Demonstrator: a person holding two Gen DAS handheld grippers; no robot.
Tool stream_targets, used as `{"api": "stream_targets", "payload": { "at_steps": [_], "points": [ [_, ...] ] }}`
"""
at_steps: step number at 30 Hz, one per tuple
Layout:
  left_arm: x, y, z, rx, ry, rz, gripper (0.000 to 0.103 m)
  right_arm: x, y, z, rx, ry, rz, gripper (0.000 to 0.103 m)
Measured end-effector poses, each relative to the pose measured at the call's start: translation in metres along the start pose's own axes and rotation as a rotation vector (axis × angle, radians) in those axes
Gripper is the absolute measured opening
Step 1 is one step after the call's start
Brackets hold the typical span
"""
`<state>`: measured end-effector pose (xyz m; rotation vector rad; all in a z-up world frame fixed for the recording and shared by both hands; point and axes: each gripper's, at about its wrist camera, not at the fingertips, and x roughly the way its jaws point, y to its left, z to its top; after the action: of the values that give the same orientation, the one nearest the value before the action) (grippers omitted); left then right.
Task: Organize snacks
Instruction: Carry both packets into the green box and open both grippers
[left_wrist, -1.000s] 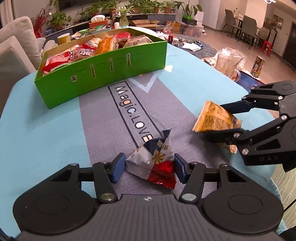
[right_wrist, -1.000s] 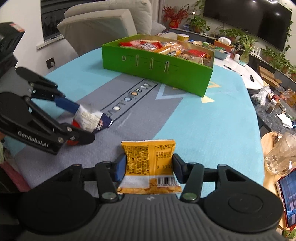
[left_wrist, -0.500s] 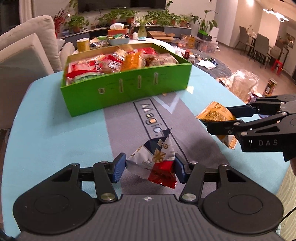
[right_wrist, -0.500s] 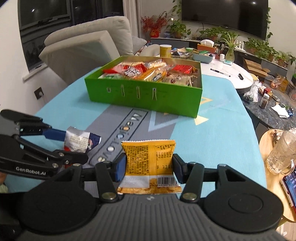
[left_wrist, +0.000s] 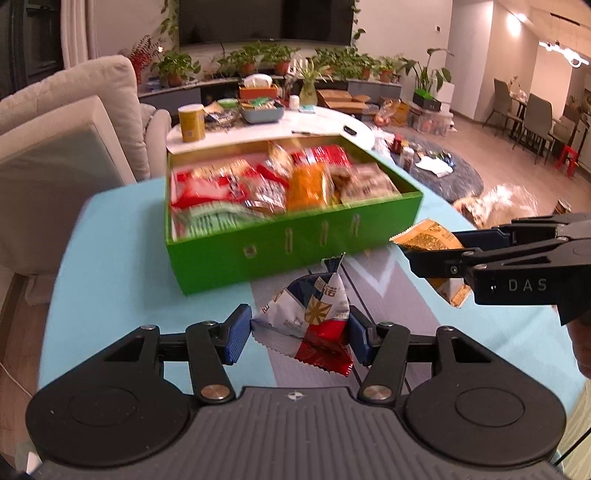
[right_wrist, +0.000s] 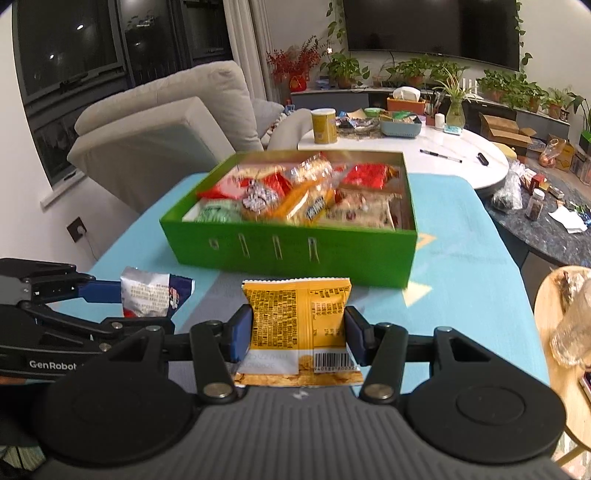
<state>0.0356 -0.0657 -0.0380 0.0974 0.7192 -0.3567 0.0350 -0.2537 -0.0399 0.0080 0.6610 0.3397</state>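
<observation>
L gripper (left_wrist: 300, 334) clamped on blue/red pkt (left_wrist: 314, 317) | R gripper (right_wrist: 298, 334) clamped on yellow pkt (right_wrist: 297, 325) | both held clear of desk (right_wrist: 472, 273), just short of green box (right_wrist: 295, 251) near wall | prob. for drop-in w/ other snacks

Setting: a home living room, evening. Wall-mounted television (left_wrist: 264, 20) at top centre, with a row of potted plants (left_wrist: 258, 61) on the low console beneath it. Light upholstered sofa (left_wrist: 70, 110) at left. Round white coffee table (right_wrist: 406, 147) cluttered with household items. Dining chairs (left_wrist: 528, 110) at far right. Dark windows (right_wrist: 92, 48) at upper left.
</observation>
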Motion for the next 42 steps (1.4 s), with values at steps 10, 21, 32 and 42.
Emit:
{"api": "stream_targets", "payload": {
  "at_steps": [10,21,32,42],
  "points": [
    [-0.005,0.023,0.053,-0.013,-0.092,0.039,0.052,-0.002,0.001,0.056,0.026,-0.107,-0.005,0.086],
    [0.017,0.033,0.107,-0.012,-0.127,0.046,0.052,0.01,-0.014,0.102,0.087,-0.17,-0.029,0.086],
    [0.085,0.046,0.149,-0.016,-0.089,0.039,0.052,0.045,-0.037,0.114,0.159,-0.134,-0.025,0.086],
    [0.15,0.05,0.165,-0.021,-0.048,0.036,0.052,0.066,-0.045,0.121,0.172,-0.119,-0.046,0.086]
  ]
}}
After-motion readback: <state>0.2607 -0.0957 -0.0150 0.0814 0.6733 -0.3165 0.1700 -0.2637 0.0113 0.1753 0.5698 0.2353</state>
